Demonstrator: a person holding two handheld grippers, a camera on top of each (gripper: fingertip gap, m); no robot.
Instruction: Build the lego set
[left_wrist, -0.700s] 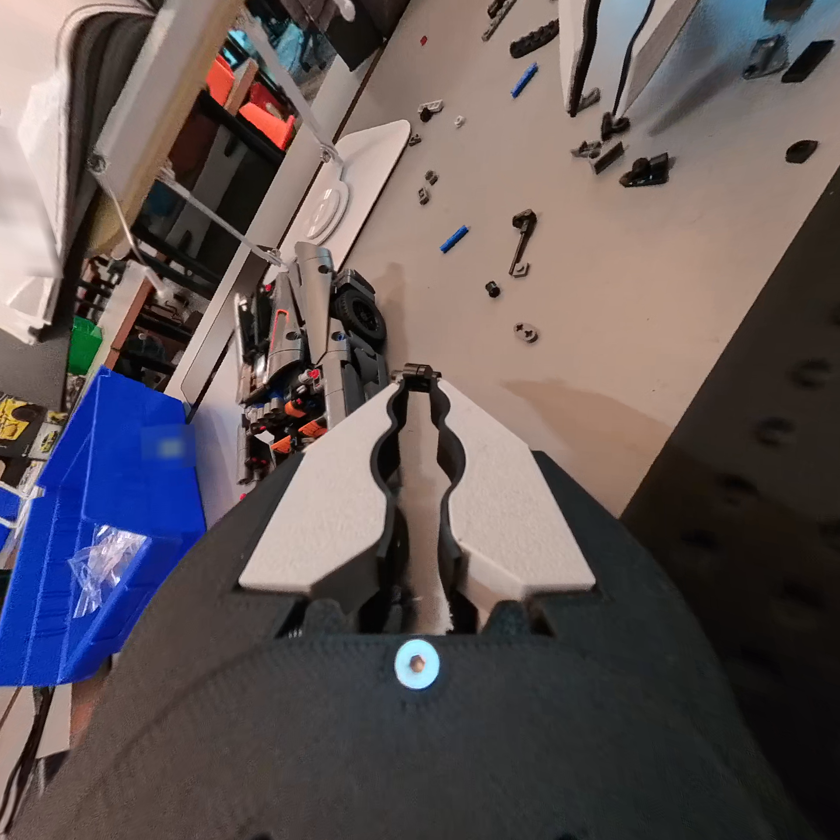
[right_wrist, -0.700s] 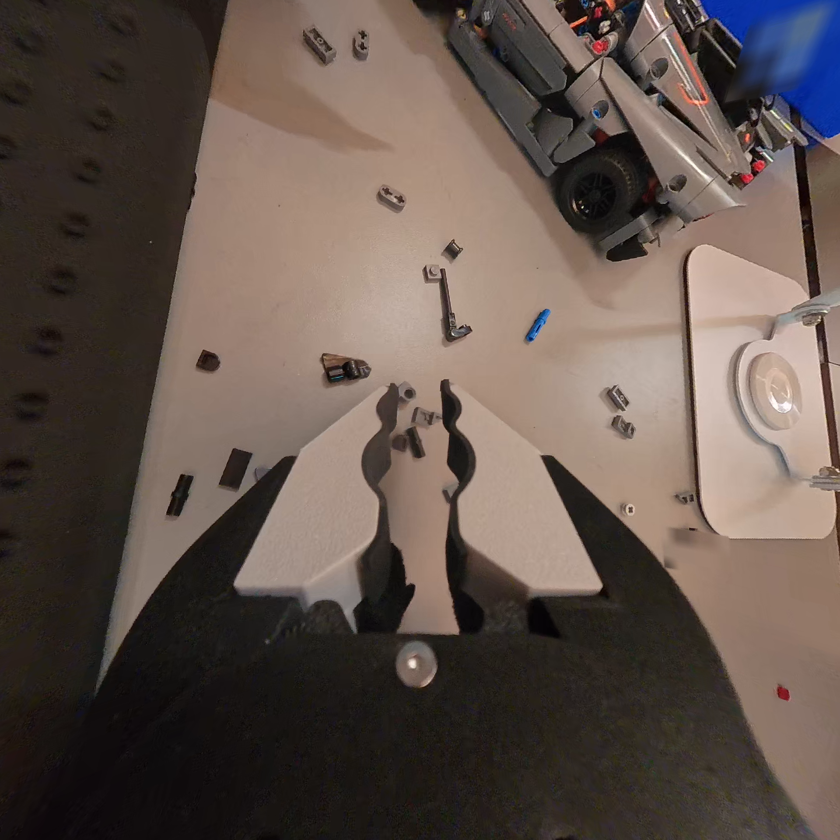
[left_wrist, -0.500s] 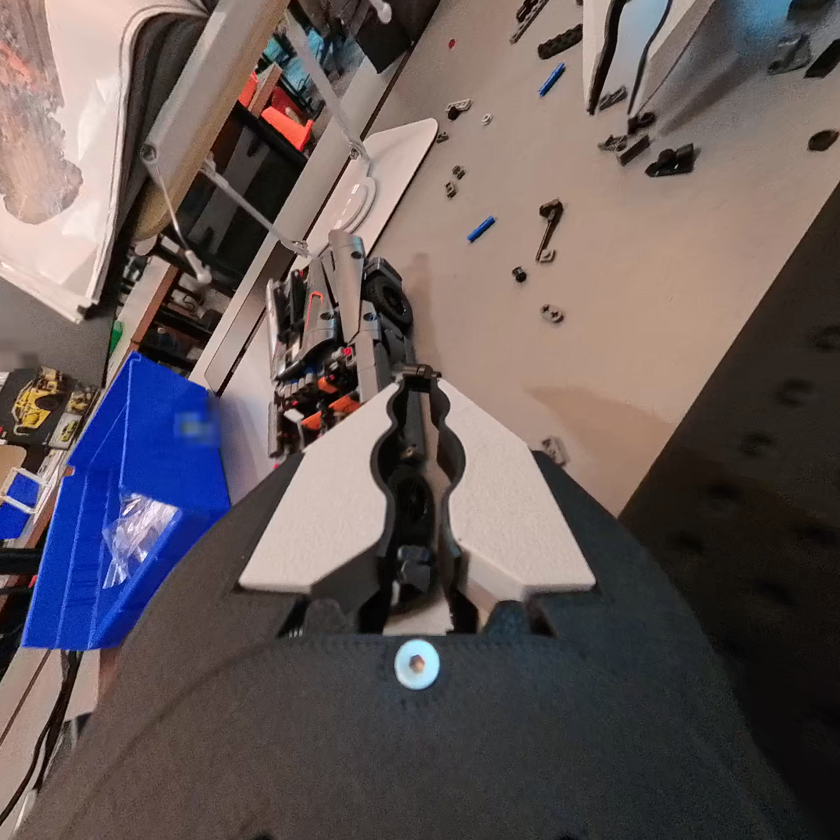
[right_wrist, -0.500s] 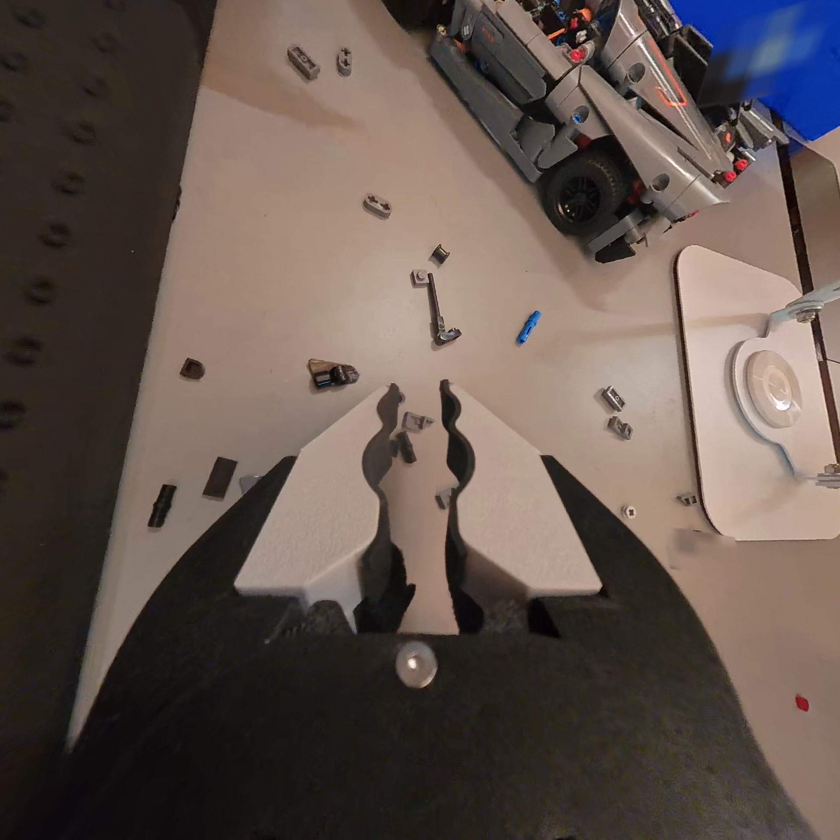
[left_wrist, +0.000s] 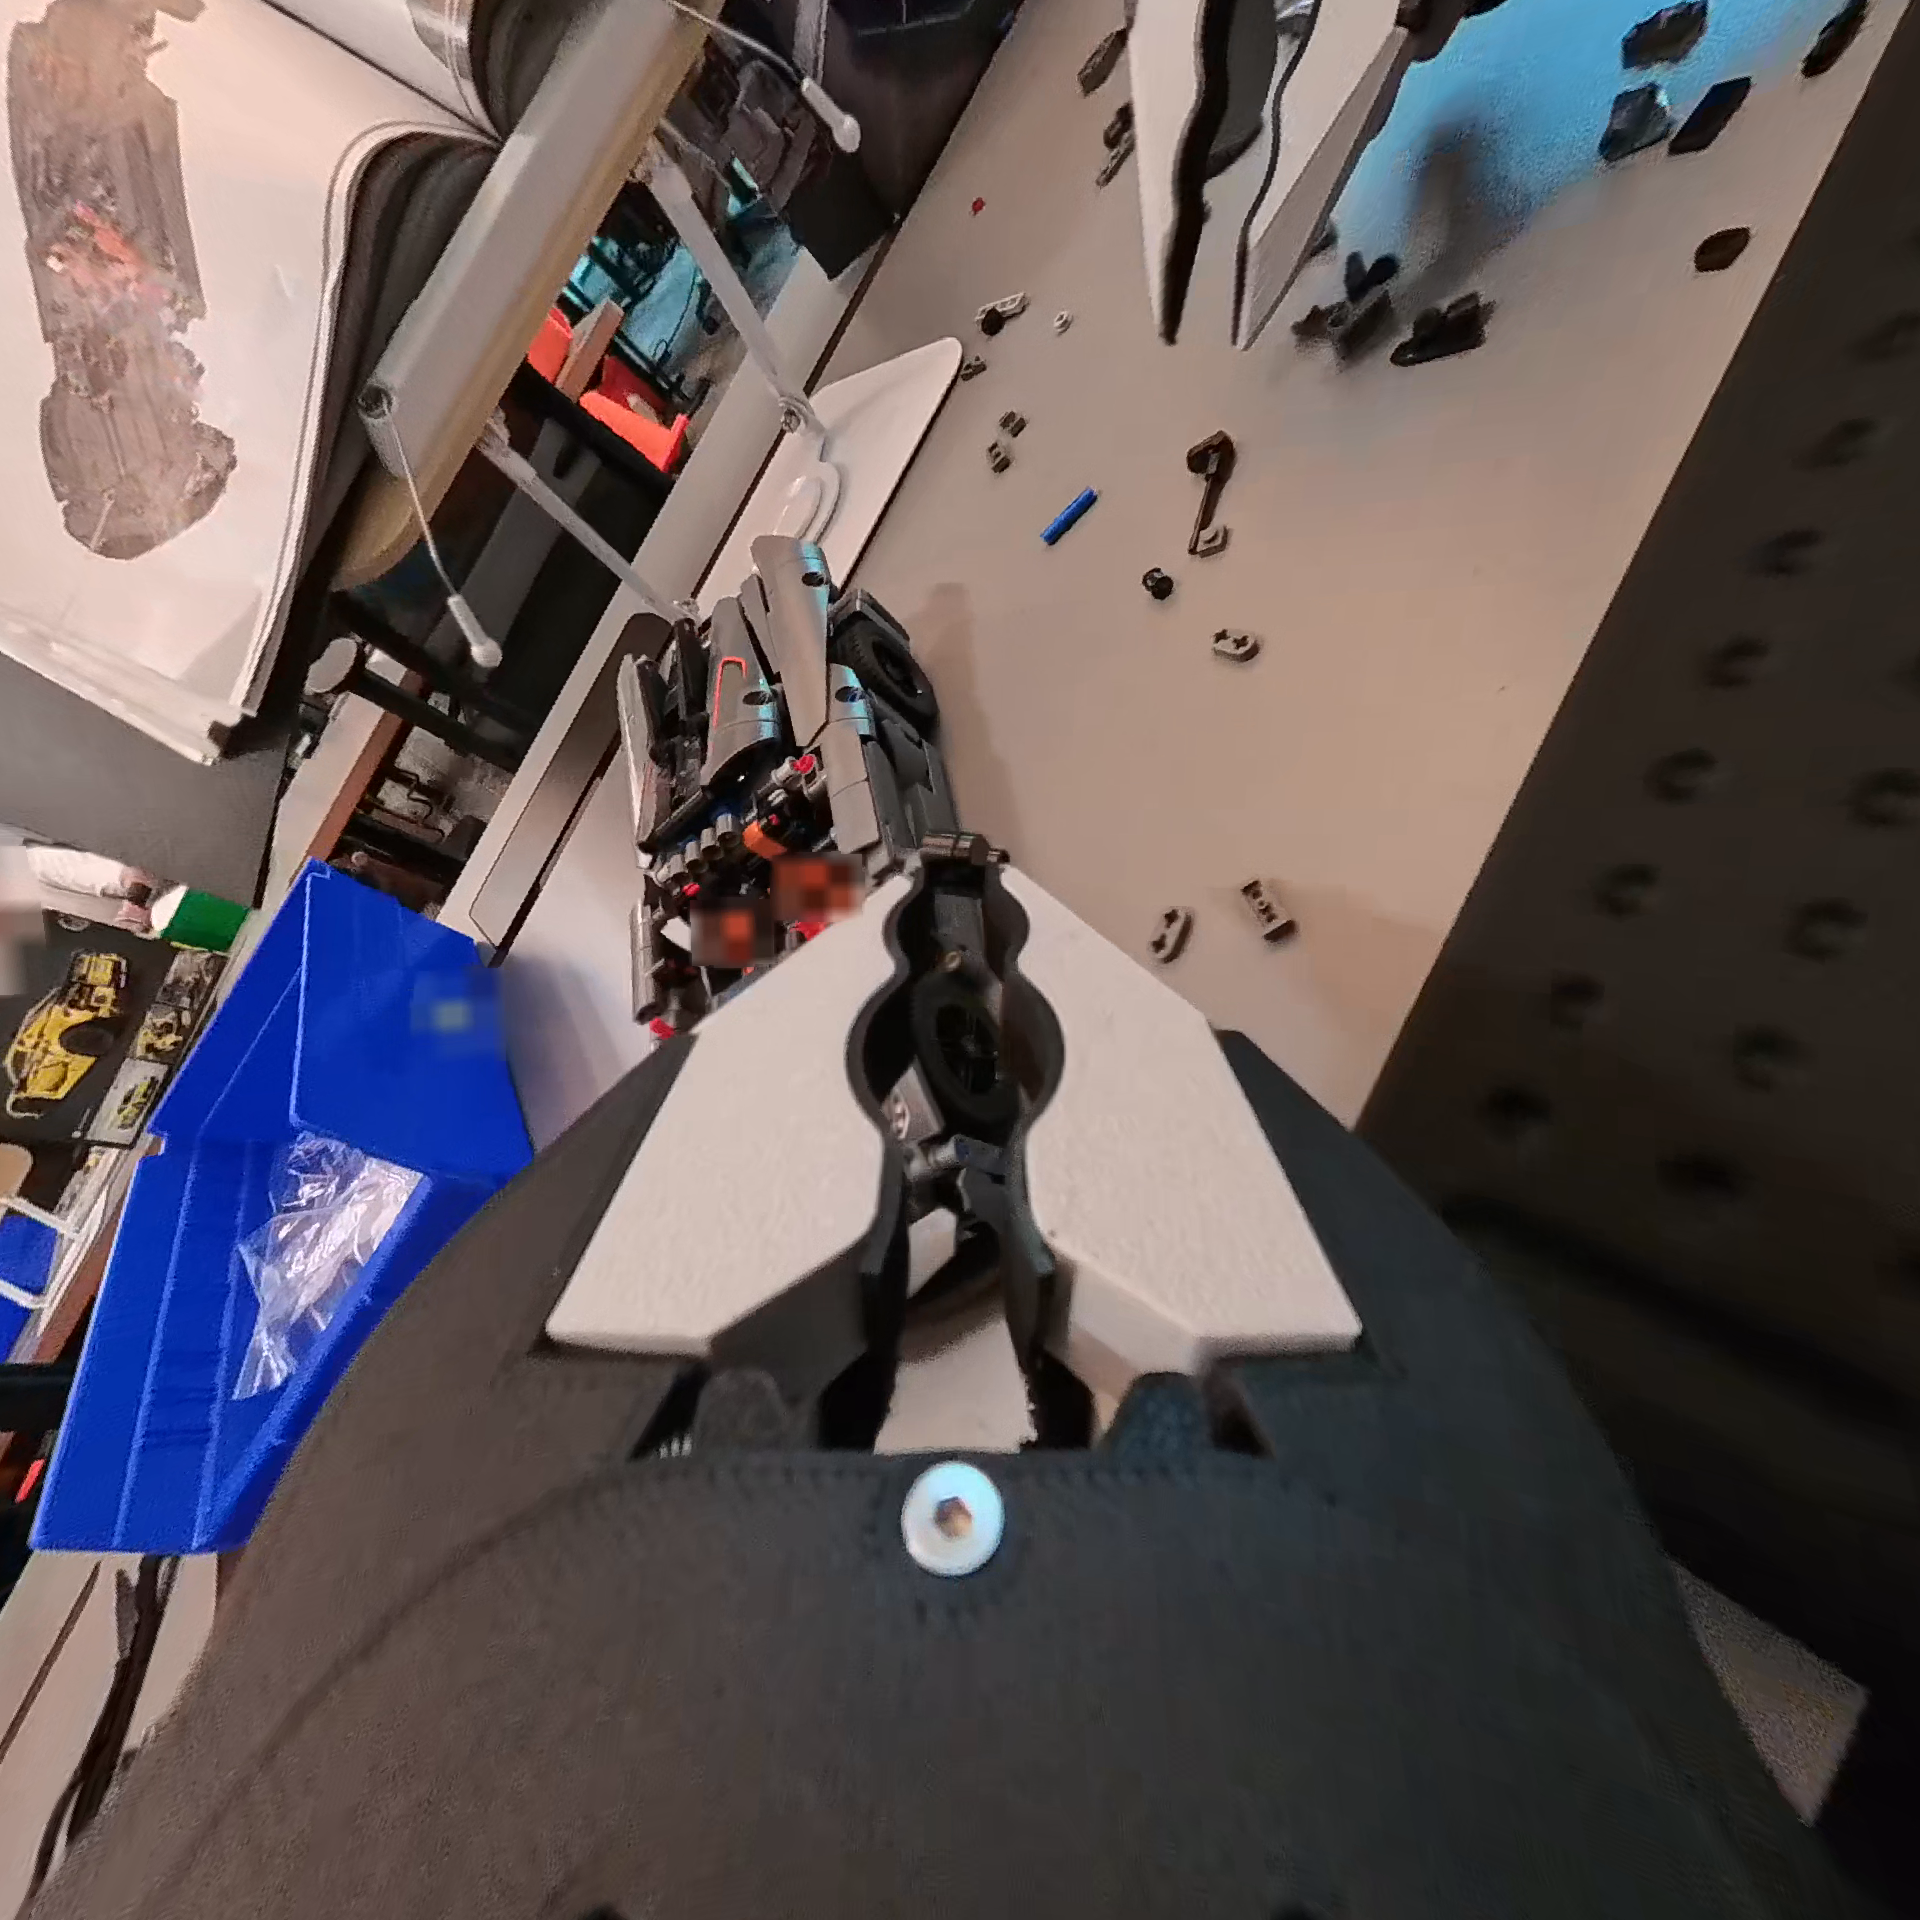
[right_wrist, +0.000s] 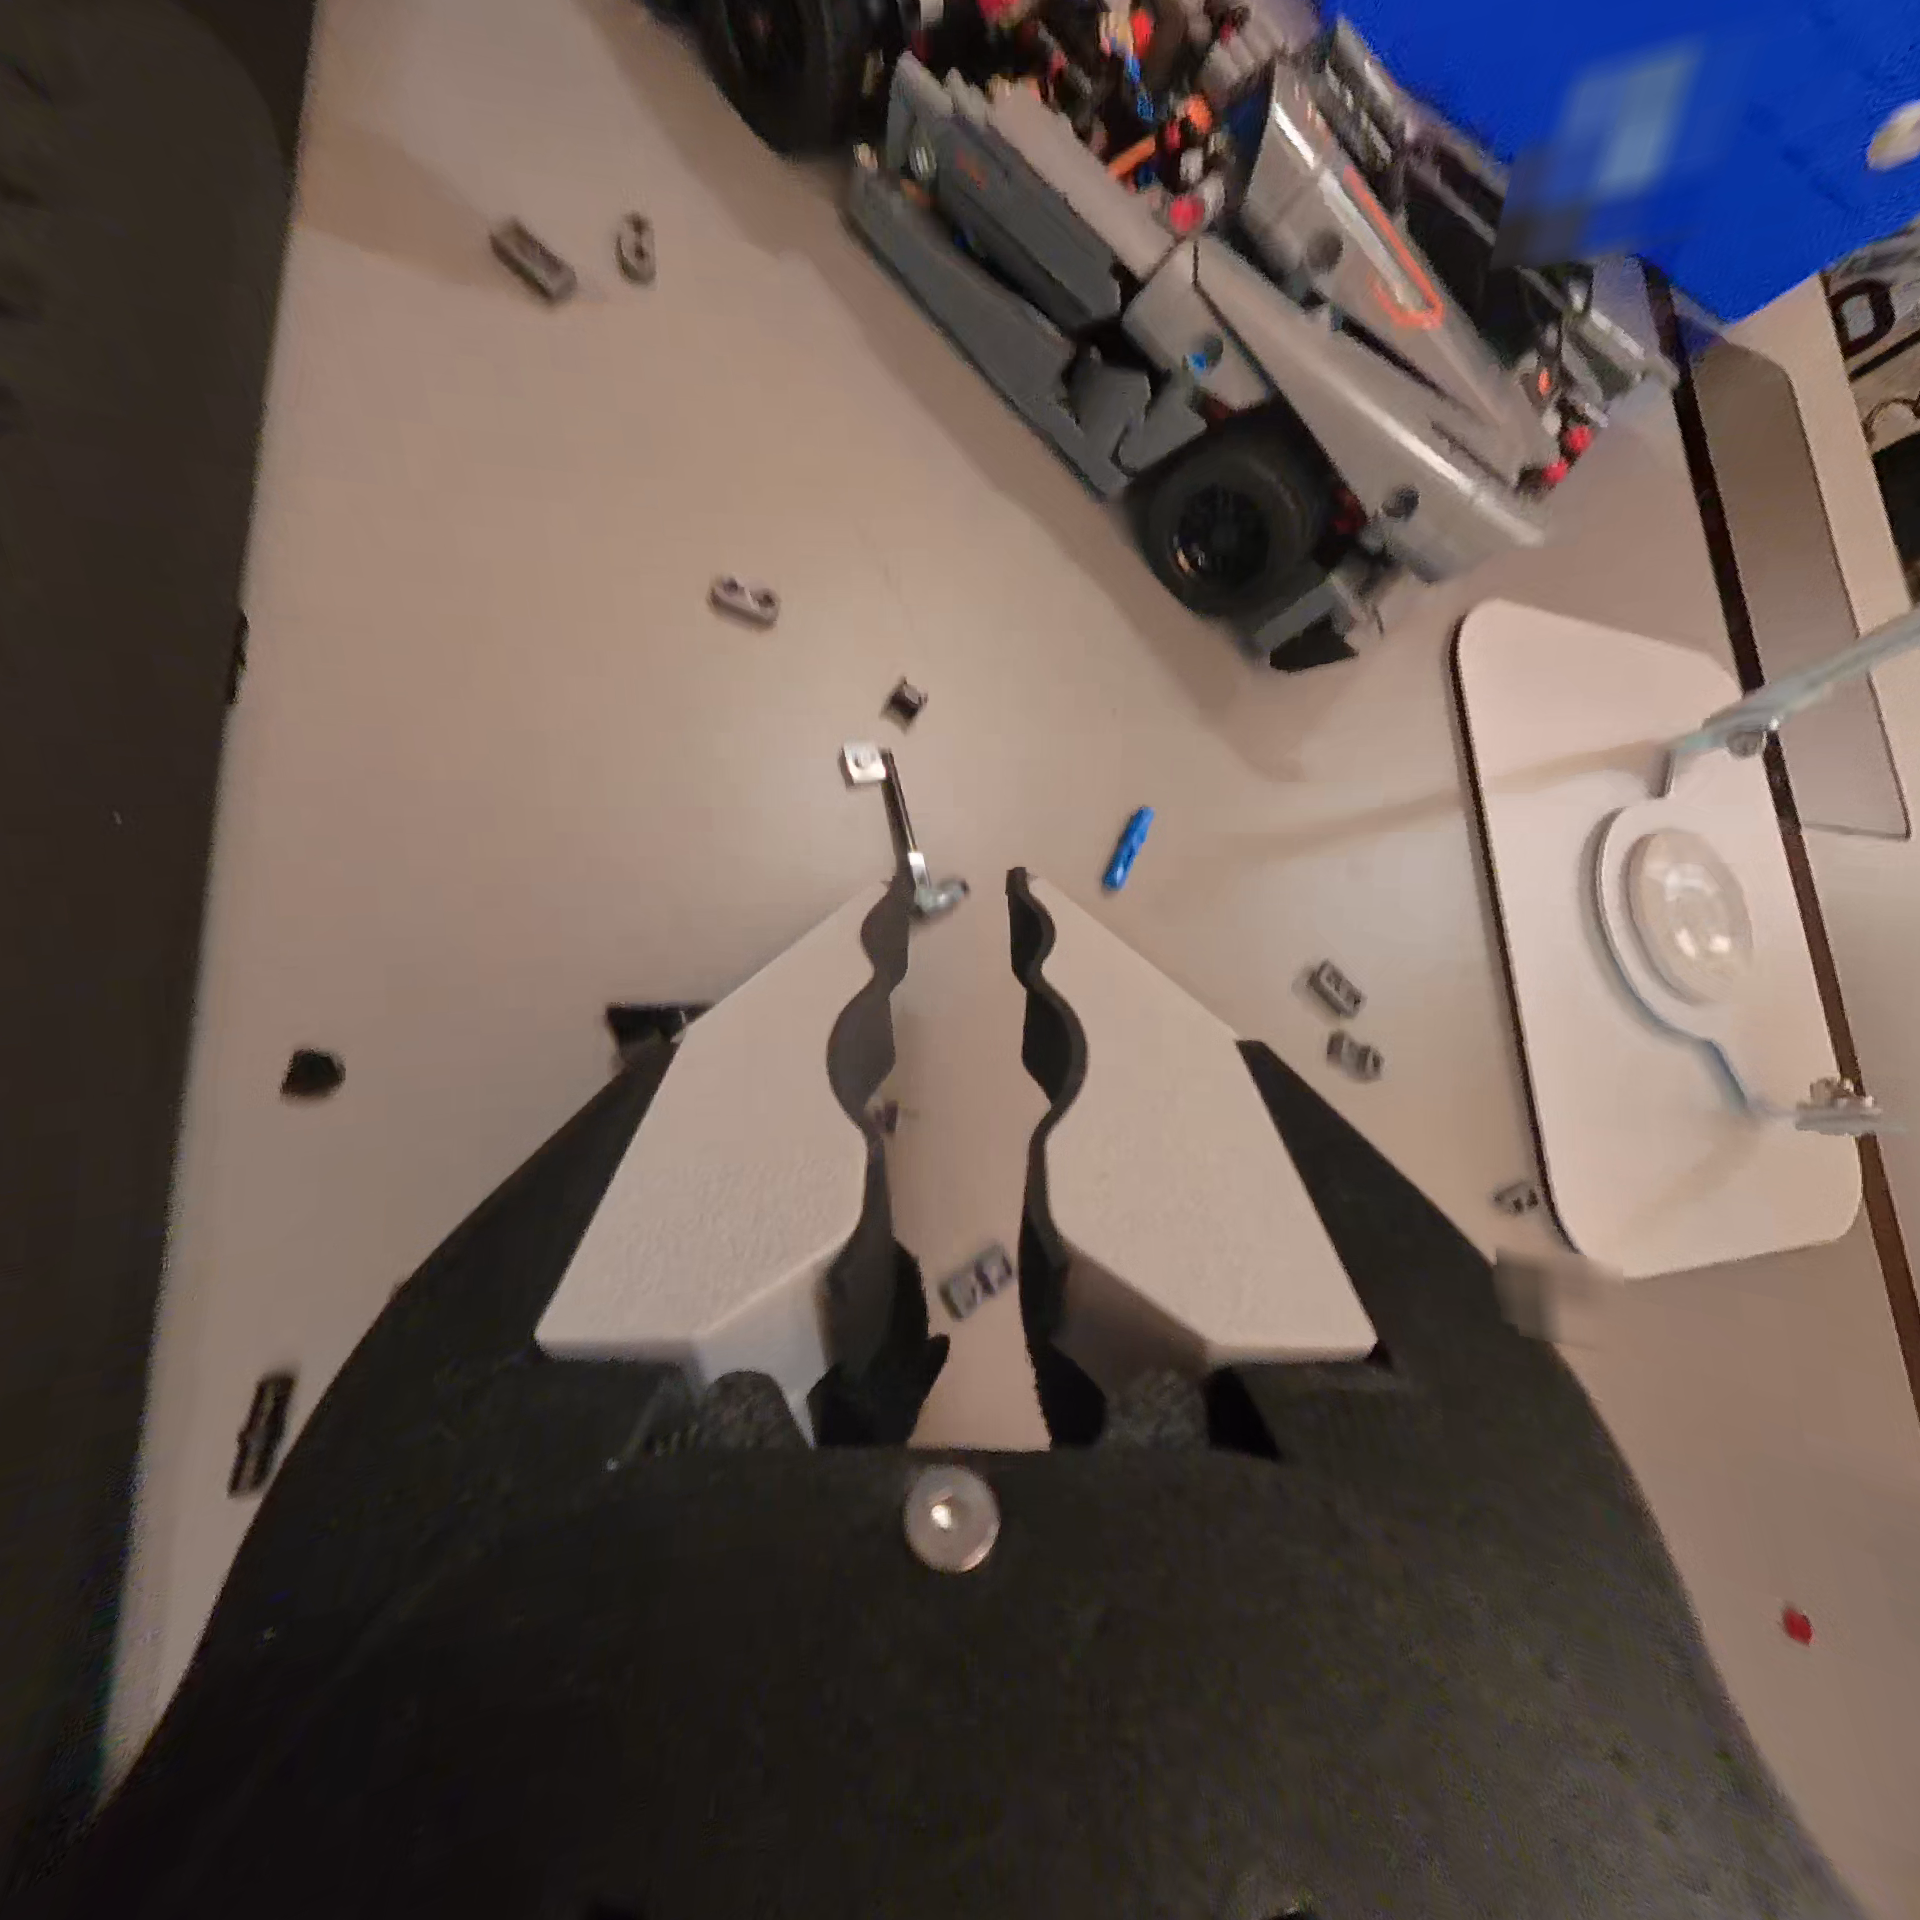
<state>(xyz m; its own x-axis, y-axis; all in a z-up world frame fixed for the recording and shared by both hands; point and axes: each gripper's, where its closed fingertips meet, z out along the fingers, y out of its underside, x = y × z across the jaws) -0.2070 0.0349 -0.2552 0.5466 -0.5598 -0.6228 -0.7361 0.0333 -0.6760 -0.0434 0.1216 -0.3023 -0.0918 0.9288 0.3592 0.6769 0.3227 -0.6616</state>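
I am pinching a small dark piece (left_wrist: 961, 847) at the tip of my left tool (left_wrist: 961, 868), nearly closed on it, just above the grey car model (left_wrist: 769, 748) standing on the desk (left_wrist: 1299, 748). My right tool (right_wrist: 951, 894) is hanging open and empty over loose parts, its tips beside a thin lever piece (right_wrist: 902, 821). I judge I am bringing the piece in for fitting; next calls for lining it up with its socket.
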